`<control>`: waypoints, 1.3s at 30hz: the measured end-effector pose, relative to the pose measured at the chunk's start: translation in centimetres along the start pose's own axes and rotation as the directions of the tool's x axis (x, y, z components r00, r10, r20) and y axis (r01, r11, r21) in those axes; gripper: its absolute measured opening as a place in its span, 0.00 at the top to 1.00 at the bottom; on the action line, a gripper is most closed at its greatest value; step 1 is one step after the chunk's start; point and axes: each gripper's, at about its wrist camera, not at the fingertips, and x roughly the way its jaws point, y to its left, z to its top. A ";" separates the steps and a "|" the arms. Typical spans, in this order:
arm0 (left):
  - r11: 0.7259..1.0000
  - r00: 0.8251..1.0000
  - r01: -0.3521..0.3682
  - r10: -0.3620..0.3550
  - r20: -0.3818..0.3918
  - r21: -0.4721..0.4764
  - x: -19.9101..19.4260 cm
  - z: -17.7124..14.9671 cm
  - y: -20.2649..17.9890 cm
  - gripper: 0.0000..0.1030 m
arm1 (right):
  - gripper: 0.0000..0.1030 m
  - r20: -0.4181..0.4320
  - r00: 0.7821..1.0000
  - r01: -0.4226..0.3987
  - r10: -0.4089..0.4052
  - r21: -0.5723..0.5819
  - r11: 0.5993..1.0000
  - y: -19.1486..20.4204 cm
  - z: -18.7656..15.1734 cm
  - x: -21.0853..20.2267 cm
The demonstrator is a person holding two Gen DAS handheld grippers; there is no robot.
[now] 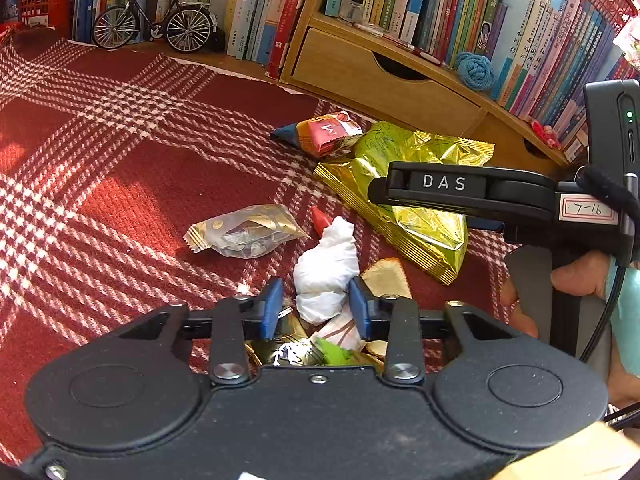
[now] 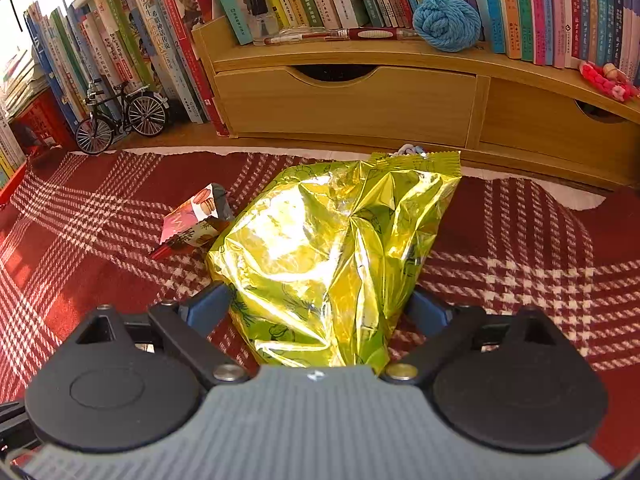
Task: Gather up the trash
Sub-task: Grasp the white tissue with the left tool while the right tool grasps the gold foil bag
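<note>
Trash lies on a red plaid cloth (image 1: pixel 120 160). My left gripper (image 1: pixel 316 304) is open, its blue pads on either side of a crumpled white tissue (image 1: pixel 326 268), with gold and green wrappers (image 1: pixel 304 354) under it. A big gold-green foil bag (image 2: pixel 320 248) lies between the wide-open fingers of my right gripper (image 2: pixel 318 306). In the left wrist view the right gripper (image 1: pixel 380 192) hovers over that foil bag (image 1: pixel 424 232), a hand on its handle. A clear-and-gold wrapper (image 1: pixel 244 232) and a pink-red wrapper (image 1: pixel 328 132) lie loose; the pink-red wrapper (image 2: pixel 192 220) sits left of the bag.
A wooden drawer unit (image 2: pixel 348 100) with books on top stands behind the cloth, holding a blue yarn ball (image 2: pixel 446 22) and pens. A model bicycle (image 1: pixel 156 20) stands at the back left. A small red scrap (image 1: pixel 320 218) and a beige piece (image 1: pixel 386 278) lie near the tissue.
</note>
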 end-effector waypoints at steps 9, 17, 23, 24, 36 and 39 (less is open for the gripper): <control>1.000 0.999 -0.002 0.002 0.039 0.006 -1.7 0.3 -0.1 0.78 | 0.67 0.088 0.996 -0.001 -0.002 0.031 1.000 -0.5 0.1 -2.6; 1.000 0.996 -0.001 0.002 0.092 -0.008 -4.7 0.8 0.3 0.78 | 0.68 0.170 0.986 -0.004 -0.001 0.032 0.999 -0.6 0.0 -5.9; 1.000 0.993 -0.002 0.004 0.122 -0.016 -6.4 0.6 0.3 0.78 | 0.68 0.179 0.984 -0.012 0.001 0.062 0.998 -0.8 -0.7 -7.5; 1.000 0.992 -0.001 0.003 0.126 -0.017 -6.7 0.5 0.4 0.78 | 0.68 0.182 0.983 -0.013 0.001 0.067 0.998 -0.8 -0.9 -7.8; 0.999 0.985 -0.033 0.034 0.170 -0.008 -16.4 -1.9 1.0 0.78 | 0.68 0.242 0.970 -0.023 0.002 0.086 0.996 1.8 -3.7 -15.5; 0.998 0.980 -0.060 0.057 0.189 0.012 -21.2 -2.8 0.9 0.78 | 0.68 0.259 0.966 -0.026 0.005 0.078 0.997 3.2 -4.7 -19.3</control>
